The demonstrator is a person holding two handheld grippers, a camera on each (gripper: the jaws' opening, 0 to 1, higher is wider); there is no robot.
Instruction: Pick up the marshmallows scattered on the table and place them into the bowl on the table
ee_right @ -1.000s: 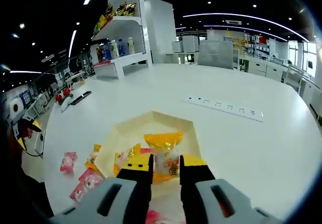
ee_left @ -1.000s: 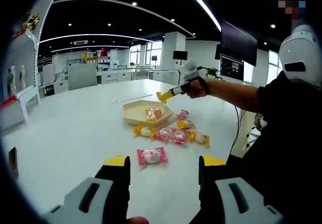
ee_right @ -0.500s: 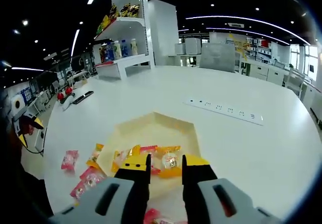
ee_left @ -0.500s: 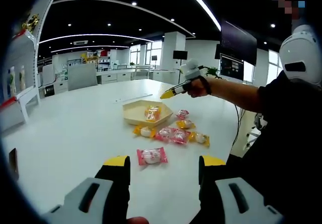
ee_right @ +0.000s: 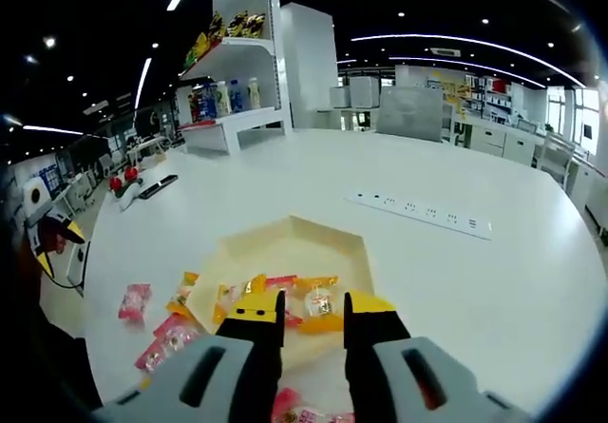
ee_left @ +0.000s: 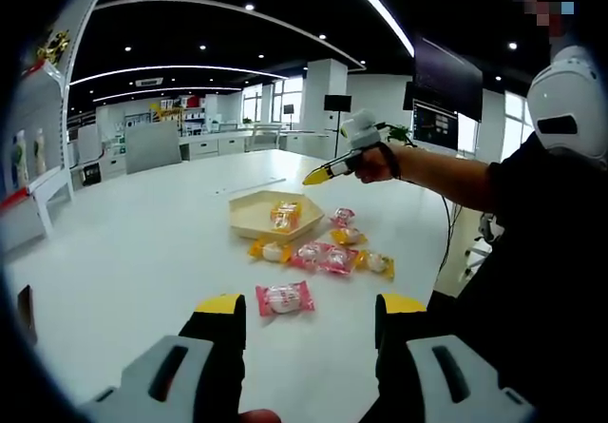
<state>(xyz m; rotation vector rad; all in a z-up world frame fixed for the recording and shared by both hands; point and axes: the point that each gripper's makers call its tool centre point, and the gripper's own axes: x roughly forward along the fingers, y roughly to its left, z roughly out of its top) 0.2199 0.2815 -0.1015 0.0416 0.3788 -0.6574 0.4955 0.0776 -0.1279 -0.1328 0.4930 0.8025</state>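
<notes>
The right gripper (ee_right: pixel 302 306) hangs above the table (ee_right: pixel 285 176) with its jaws a little apart and nothing between them, over the near rim of the hexagonal bowl (ee_right: pixel 285 242); in the left gripper view it shows as a yellow tip (ee_left: pixel 318 177) above the bowl (ee_left: pixel 252 216). The left gripper (ee_left: pixel 309 309) is spread wide and empty near the table's edge, with a pink marshmallow packet (ee_left: pixel 284 298) just ahead of it. One orange packet (ee_left: pixel 285 215) lies in the bowl. Five more packets (ee_left: pixel 328 257) lie beside it. Packet print is too small to read.
</notes>
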